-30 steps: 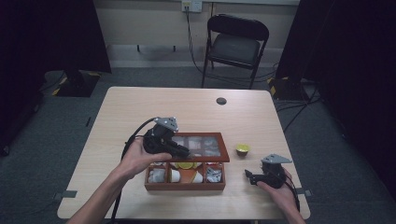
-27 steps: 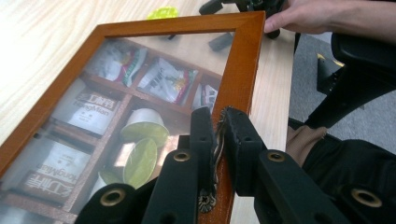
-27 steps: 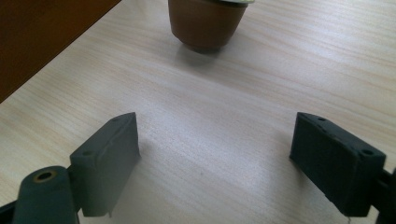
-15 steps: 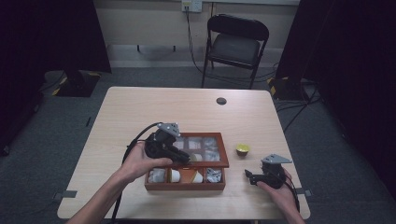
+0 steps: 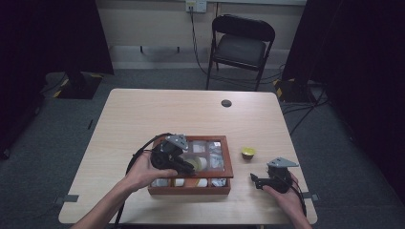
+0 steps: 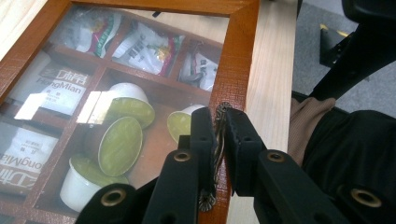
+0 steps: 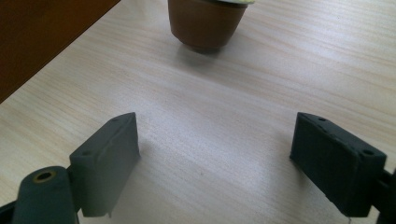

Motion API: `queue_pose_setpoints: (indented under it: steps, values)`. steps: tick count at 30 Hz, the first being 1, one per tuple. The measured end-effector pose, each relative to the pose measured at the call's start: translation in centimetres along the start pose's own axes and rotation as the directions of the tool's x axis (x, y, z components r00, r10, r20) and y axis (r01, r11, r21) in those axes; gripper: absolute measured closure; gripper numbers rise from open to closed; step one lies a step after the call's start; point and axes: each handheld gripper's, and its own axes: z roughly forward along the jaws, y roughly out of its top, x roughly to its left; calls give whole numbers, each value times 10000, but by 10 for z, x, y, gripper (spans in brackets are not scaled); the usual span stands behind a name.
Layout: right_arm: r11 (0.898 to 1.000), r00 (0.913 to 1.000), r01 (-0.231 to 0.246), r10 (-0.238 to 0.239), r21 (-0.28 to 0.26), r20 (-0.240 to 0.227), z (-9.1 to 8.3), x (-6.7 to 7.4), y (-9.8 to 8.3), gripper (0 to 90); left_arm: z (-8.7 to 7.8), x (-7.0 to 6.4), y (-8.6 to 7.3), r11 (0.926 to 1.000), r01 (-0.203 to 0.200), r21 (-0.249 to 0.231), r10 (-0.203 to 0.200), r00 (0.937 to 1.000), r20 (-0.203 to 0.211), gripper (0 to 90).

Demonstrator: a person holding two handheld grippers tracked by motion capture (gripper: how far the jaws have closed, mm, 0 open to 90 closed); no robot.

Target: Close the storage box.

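Wooden box (image 5: 191, 186) with a glass lid (image 6: 140, 70) sits at the near middle of the surface (image 5: 143, 114); inside show green-topped pods (image 6: 119, 144) and packets (image 6: 144, 44). Left tongs (image 6: 219, 140) are clenched on the small metal handle (image 6: 221, 112) at the lid's front edge. Right tongs (image 7: 215, 158) rest released on the surface to the right of the box, with a lone brown pod (image 7: 206, 21) just ahead of them.
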Motion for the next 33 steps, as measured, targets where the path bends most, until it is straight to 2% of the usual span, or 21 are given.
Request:
queue_pose_setpoints:
  steps: [5,10,12,13,14,15,17,19,24,29,31,33]
  values:
    - [10000,10000,4,-4,1,7,0,0,0,145,9,0,-5,9997,14,257,-17,9999,118,823]
    - [10000,10000,1,-1,3,-6,0,0,0,145,18,0,-10,9989,3,462,-6,10000,50,824]
    - [10000,10000,5,-5,0,5,0,0,0,145,22,0,-12,9982,61,602,-67,9999,98,823]
    - [10000,10000,0,0,4,-4,0,0,0,145,24,1,-13,9978,62,656,-79,9996,263,823]
    - [10000,10000,7,-7,4,0,0,0,0,146,27,0,-14,9973,35,733,-44,9999,116,824]
    - [10000,10000,7,-7,4,4,0,0,0,145,30,0,-15,9973,133,723,-143,9998,124,824]
    - [10000,10000,5,-5,0,6,0,0,0,146,35,-1,-16,9948,60,1019,-63,10000,30,824]
    - [10000,10000,4,-4,2,-5,0,0,0,145,39,-1,-18,9940,111,1085,-115,9999,30,824]
    - [10000,10000,3,-3,1,-6,0,0,0,145,39,-1,-21,9953,172,950,-176,9998,36,823]
    - [10000,10000,3,-3,1,-10,0,0,0,145,39,2,-22,9964,245,808,-264,9994,218,816]
    - [10000,10000,2,-2,0,-11,0,0,0,145,41,6,-23,9958,518,758,-521,9986,27,726]
    - [10000,10000,3,-3,-1,-48,0,0,0,143,42,9,-23,9958,562,720,-571,9983,105,678]
